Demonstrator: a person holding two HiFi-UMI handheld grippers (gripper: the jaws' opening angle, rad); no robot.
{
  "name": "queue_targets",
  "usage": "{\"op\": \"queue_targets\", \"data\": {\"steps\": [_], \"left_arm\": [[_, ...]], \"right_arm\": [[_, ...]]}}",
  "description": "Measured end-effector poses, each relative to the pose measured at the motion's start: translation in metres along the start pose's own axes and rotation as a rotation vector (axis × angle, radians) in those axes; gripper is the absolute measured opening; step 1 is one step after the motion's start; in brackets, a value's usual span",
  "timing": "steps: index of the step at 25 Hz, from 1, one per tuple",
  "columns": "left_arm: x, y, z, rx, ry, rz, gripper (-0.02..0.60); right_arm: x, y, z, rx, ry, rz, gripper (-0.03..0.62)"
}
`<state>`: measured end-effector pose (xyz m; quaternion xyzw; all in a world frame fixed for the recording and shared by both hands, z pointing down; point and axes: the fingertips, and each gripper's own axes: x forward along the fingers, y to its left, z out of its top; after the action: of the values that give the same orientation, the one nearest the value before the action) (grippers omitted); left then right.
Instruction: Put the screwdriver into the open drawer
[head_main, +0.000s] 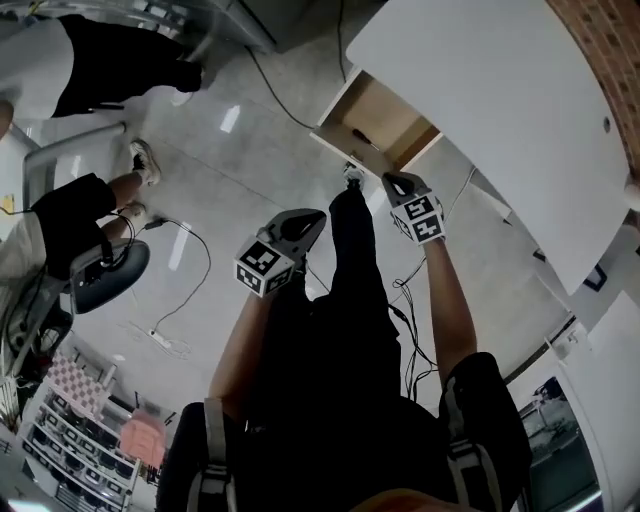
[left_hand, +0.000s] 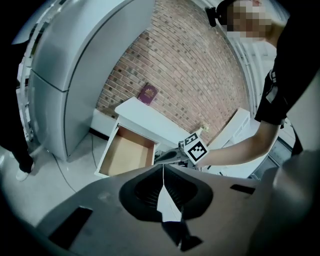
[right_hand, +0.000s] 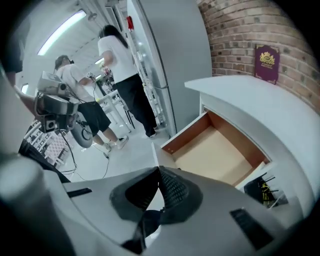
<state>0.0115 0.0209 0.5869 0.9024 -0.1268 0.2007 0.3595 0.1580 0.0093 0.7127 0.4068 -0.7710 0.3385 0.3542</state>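
Observation:
A white cabinet (head_main: 500, 90) has its drawer (head_main: 352, 105) pulled out, with a pale wooden inside. In the head view a small dark thin object (head_main: 362, 137) lies near the drawer's front; it looks like the screwdriver, but I cannot be sure. The left gripper view shows a bare drawer (left_hand: 127, 155), and the right gripper view a bare drawer (right_hand: 220, 150) too. My left gripper (head_main: 318, 215) hangs shut and empty, short of the drawer. My right gripper (head_main: 392, 180) is shut and empty just in front of the drawer. The left gripper (left_hand: 163, 167) and the right gripper (right_hand: 159, 170) show jaws that meet.
A maroon booklet (right_hand: 266, 62) leans on the brick wall (left_hand: 200, 65) above the cabinet top. A tall grey unit (left_hand: 75, 60) stands left of the drawer. People (right_hand: 120, 65) stand further back. Cables (head_main: 190, 250) and a chair (head_main: 105, 275) are on the floor.

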Motion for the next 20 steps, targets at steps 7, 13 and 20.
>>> {"op": "queue_targets", "data": {"steps": [7, 13, 20], "left_arm": [[-0.015, -0.031, 0.041, 0.214, 0.037, -0.111, 0.017], [-0.03, -0.053, 0.054, 0.309, 0.044, -0.152, 0.017], [-0.05, -0.086, 0.057, 0.388, 0.034, -0.211, 0.017]], "right_arm": [[-0.087, 0.059, 0.011, 0.028, -0.121, -0.069, 0.057], [-0.129, 0.094, 0.006, -0.009, -0.143, -0.176, 0.057], [-0.161, 0.139, 0.019, 0.035, -0.24, -0.185, 0.057]]}}
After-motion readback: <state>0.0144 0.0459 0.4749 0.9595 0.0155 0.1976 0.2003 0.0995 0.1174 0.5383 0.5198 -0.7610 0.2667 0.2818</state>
